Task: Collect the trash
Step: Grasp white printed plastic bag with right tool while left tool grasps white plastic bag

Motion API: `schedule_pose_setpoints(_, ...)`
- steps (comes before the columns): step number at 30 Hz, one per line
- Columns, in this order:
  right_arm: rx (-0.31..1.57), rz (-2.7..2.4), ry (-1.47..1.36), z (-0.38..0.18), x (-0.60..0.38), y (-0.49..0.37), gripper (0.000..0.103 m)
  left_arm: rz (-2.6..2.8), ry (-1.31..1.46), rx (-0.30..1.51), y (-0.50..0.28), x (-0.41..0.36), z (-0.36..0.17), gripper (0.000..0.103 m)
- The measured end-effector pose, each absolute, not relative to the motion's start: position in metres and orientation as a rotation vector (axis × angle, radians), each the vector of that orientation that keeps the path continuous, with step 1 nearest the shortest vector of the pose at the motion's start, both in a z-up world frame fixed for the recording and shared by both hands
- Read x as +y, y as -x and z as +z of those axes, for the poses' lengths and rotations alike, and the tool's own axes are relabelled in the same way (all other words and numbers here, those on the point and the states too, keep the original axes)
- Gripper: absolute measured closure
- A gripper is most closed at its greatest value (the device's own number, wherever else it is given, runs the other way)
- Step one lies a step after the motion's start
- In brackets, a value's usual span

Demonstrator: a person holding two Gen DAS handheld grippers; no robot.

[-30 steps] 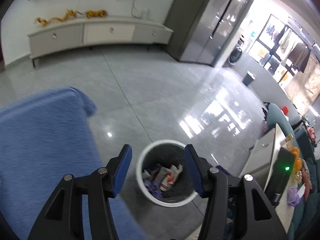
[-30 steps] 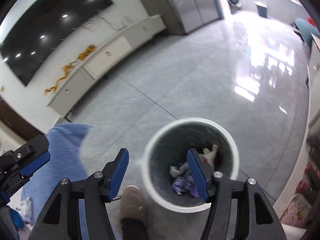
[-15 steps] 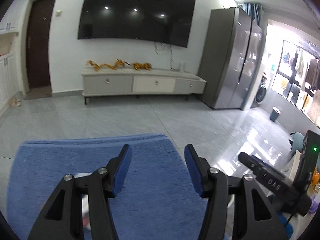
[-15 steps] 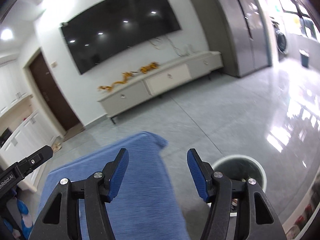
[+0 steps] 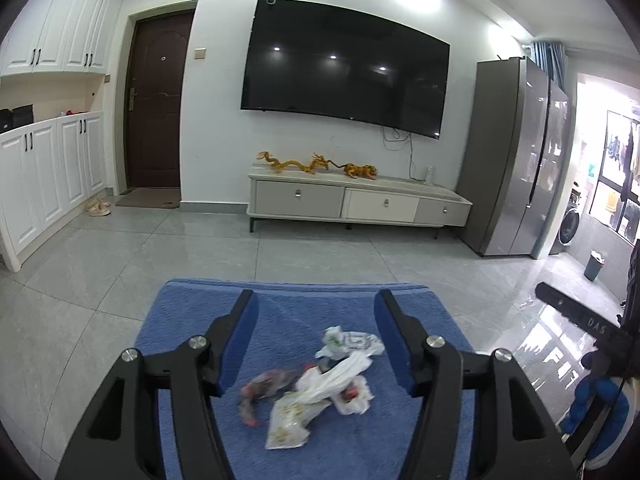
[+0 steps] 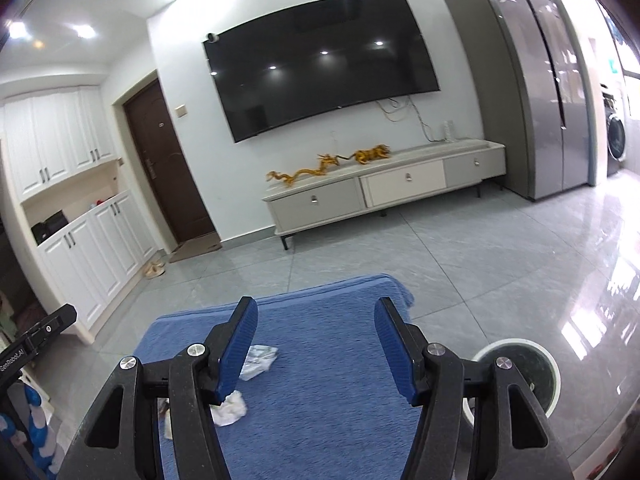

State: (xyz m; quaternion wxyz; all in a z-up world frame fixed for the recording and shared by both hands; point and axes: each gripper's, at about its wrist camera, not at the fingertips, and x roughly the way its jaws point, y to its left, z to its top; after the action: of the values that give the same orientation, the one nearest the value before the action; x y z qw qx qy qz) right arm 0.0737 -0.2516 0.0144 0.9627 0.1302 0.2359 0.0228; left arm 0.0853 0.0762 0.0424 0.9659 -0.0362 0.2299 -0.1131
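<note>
A heap of trash lies on a blue cloth-covered table (image 5: 200, 304): a white plastic bag (image 5: 332, 380), a crumpled green-printed wrapper (image 5: 348, 340), a reddish wrapper (image 5: 264, 390) and a printed packet (image 5: 286, 424). My left gripper (image 5: 316, 340) is open and empty, held above the heap with the trash between its fingers in view. My right gripper (image 6: 316, 344) is open and empty over the same table (image 6: 320, 420); a crumpled wrapper (image 6: 258, 360) and a white wad (image 6: 230, 410) lie by its left finger. The white-rimmed bin (image 6: 548, 372) stands on the floor at the lower right.
A TV cabinet (image 5: 356, 204) with gold dragon figures stands under a wall TV (image 5: 344, 76). A grey fridge (image 5: 516, 160) is at the right, white cupboards (image 5: 44, 184) and a dark door (image 5: 156, 104) at the left. Grey tiled floor (image 5: 160, 256) surrounds the table.
Both grippers swung up from looking down into the bin to facing the table and TV wall. The trash heap has come into view. Both stayed open.
</note>
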Motion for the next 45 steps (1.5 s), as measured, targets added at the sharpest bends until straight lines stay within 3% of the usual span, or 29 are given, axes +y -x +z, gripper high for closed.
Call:
schedule_pose_setpoints(9, 0.507, 0.107, -0.255, 0.004, -0.235, -0.074, 0.045, -0.254, 0.083, 0.525, -0.074, 0.118, 0.015, 0.044)
schedule_pose_setpoints(29, 0.764, 0.267, -0.313, -0.091, -0.209, -0.132, 0.045, -0.486, -0.163, 0.717, -0.133, 0.036, -0.086, 0.045)
schedule_pose_setpoints(38, 0.841, 0.315, -0.322, -0.118, -0.192, -0.173, 0.045, -0.546, -0.249, 0.758, -0.157, 0.021, -0.108, 0.064)
schedule_pose_setpoints(42, 0.858, 0.337, -0.324, -0.127, -0.184, -0.194, 0.045, -0.558, -0.239, 0.776, -0.167, 0.023, -0.117, 0.081)
schedule_pose_setpoints(45, 0.874, 0.358, -0.345, -0.133, -0.180, -0.209, 0.046, -0.564, -0.246, 0.782, -0.168, 0.021, -0.122, 0.088)
